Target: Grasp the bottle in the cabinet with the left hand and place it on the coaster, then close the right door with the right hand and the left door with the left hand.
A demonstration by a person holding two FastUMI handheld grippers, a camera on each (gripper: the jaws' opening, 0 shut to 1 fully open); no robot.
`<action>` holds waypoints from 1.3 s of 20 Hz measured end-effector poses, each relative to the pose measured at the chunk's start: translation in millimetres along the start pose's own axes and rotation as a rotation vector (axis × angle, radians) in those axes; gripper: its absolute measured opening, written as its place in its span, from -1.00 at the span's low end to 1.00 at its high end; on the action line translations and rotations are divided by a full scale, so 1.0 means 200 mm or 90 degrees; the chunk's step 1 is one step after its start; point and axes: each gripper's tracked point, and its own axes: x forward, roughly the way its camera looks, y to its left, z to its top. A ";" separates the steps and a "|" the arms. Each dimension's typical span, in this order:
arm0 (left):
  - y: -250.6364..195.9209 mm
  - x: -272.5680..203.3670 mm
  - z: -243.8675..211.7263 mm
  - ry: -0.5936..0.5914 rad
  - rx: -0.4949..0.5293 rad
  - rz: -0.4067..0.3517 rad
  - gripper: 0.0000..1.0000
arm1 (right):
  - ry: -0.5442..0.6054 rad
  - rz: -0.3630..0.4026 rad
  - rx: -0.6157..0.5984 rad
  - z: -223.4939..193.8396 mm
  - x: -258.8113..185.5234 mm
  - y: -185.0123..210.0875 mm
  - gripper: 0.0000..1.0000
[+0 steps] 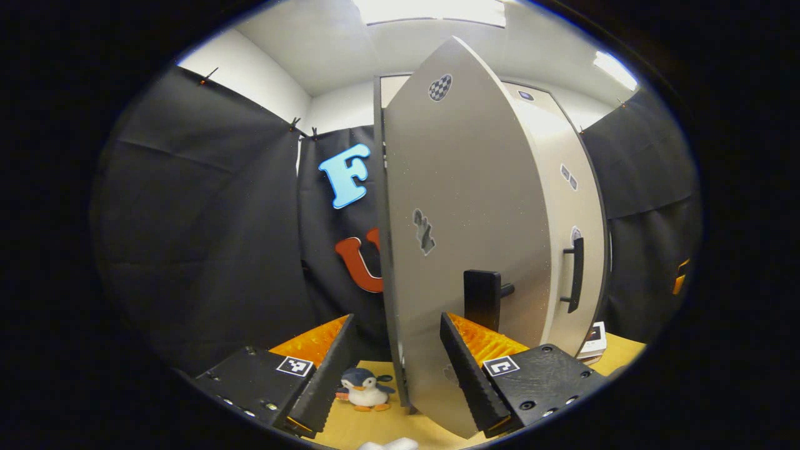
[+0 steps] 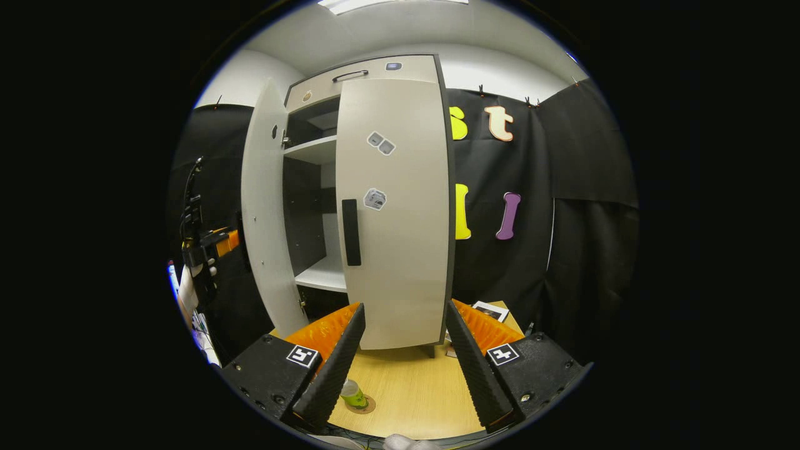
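I see the small green bottle (image 2: pixel 353 393) standing on the round brown coaster (image 2: pixel 364 404) on the wooden table (image 2: pixel 412 387). My right gripper (image 2: pixel 400 356) is released before the shut right grey door (image 2: pixel 394 212). My left gripper (image 1: pixel 397 369), also released, straddles the edge of the open left grey door (image 1: pixel 465 250).

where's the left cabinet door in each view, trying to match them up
Left gripper view: the left door stands ajar in the middle, its black handle just above the left gripper.
Right gripper view: it stands open at left of centre, seen nearly edge-on.
Shared landmark: the closed right door.
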 end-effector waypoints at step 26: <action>-0.36 -0.28 0.00 0.031 -0.026 -0.059 0.92 | -0.034 0.016 -0.003 0.08 0.04 0.09 0.60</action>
